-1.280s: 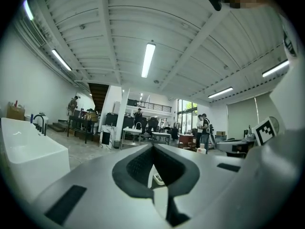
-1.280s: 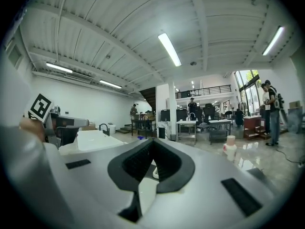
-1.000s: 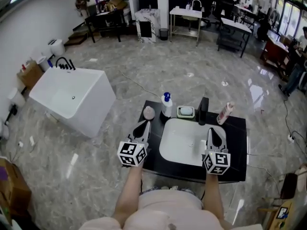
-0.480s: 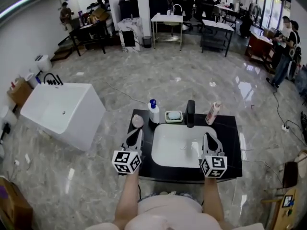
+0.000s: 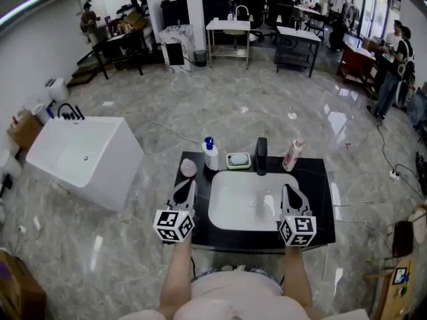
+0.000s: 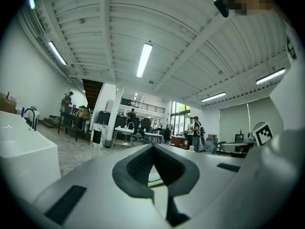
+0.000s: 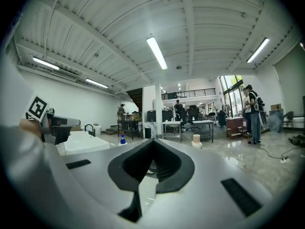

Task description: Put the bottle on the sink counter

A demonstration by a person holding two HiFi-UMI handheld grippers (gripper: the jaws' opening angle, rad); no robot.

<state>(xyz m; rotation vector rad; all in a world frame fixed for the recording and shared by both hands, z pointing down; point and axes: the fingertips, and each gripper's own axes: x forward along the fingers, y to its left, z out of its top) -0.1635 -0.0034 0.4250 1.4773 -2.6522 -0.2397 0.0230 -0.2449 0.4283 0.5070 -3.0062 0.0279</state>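
Seen from the head camera, a black sink counter (image 5: 319,199) with a white basin (image 5: 243,202) stands on a grey marble floor. At the back of the counter, from left to right, are a small pink round object (image 5: 189,169), a white pump bottle (image 5: 211,155) with a blue top, a soap dish (image 5: 238,160), a black faucet (image 5: 261,155) and a pink bottle (image 5: 292,155) that leans to one side. Both bottles rest on the counter, well apart from the tongs.

The left gripper (image 5: 188,185) is over the counter left of the basin. The right gripper (image 5: 288,192) is over the basin's right rim. Each gripper's own view shows its jaws pressed together with nothing between them.

Compared with a second ago, nothing on the counter has moved. Both grippers sit a little nearer the counter's front edge, jaws closed as before. The head camera has swung, so the counter now looks squarer in the frame. A white bathtub (image 5: 80,159) stands to the left.
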